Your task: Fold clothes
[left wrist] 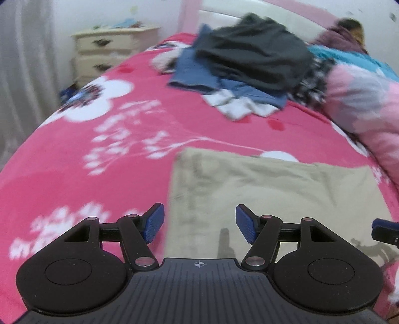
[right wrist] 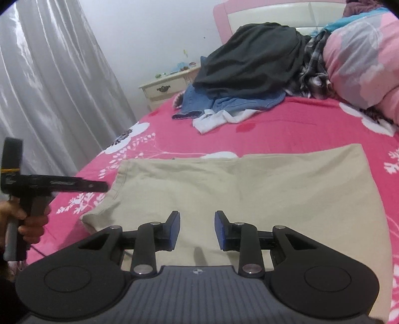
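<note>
1. Your left gripper hangs over the near left edge of the beige folded garment, tilted down at it. Jaws well apart, nothing between the pads.
2. Your right gripper sits above the garment's near middle, also pitched down. Jaws partly apart, a narrower gap than the left's, pads clear of the cloth.
3. The right wrist view shows your left hand wrapped round the handle, its gripper's fingers pointing toward the garment's left edge.
4. The garment lies flat on the pink floral bedsheet, near the bed's foot.
5. The unfolded pile sits well apart at the head end: dark grey garment on top, denim and white cloth under it, a plaid piece beside.
6. A pink duvet is bunched at right. Cream nightstand and grey curtain at left, pink headboard behind.
</note>
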{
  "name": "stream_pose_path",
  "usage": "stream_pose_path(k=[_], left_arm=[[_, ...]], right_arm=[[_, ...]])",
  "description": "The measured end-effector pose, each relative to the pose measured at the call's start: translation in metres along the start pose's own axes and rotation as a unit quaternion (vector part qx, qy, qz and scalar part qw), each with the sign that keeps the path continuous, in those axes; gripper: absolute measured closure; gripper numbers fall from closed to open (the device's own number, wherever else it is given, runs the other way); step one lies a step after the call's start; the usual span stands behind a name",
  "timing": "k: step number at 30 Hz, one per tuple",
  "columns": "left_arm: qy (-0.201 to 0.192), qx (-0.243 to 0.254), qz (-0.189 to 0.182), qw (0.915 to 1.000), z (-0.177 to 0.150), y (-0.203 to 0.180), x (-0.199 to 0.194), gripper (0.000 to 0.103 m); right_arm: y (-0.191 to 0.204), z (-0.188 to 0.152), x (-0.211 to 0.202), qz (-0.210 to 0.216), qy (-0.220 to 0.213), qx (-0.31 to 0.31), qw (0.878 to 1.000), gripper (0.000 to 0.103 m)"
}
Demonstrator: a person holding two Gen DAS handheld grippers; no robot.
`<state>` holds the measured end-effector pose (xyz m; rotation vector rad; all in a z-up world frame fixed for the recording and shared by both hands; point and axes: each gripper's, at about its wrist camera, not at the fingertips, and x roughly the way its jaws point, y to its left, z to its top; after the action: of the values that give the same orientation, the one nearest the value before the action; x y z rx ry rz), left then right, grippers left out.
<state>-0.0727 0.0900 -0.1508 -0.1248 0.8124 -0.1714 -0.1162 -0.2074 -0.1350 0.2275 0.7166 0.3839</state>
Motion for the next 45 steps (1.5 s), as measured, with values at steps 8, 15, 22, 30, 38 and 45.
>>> stream_pose_path(k=[8, 15, 22, 30, 38, 45], left_arm=[[0.025, -0.053, -0.064, 0.9963, -0.009, 0.040, -0.003, 0.038], [0.065, -0.093, -0.128, 0.9853, 0.002, 0.055, 0.032, 0.037], [0.067, -0.114, -0.168, 0.9770, 0.026, 0.060, 0.071, 0.037], [0.115, -0.140, -0.247, 0.9519, 0.016, 0.063, 0.092, 0.034], [0.167, -0.144, -0.273, 0.9364, -0.001, 0.071, 0.084, 0.034], [0.156, -0.105, -0.217, 0.9578, -0.002, 0.049, 0.078, 0.048]], right_arm=[[0.001, -0.004, 0.015, 0.007, 0.030, 0.007, 1.000, 0.071], [0.006, -0.003, 0.014, 0.000, 0.029, -0.006, 1.000, 0.067], [0.004, -0.004, 0.018, -0.006, 0.035, -0.003, 0.999, 0.065], [-0.001, -0.005, 0.022, -0.006, 0.037, 0.008, 0.999, 0.065], [-0.002, -0.006, 0.020, -0.001, 0.034, 0.011, 0.999, 0.065], [0.000, -0.005, 0.018, -0.006, 0.028, 0.006, 1.000, 0.065]])
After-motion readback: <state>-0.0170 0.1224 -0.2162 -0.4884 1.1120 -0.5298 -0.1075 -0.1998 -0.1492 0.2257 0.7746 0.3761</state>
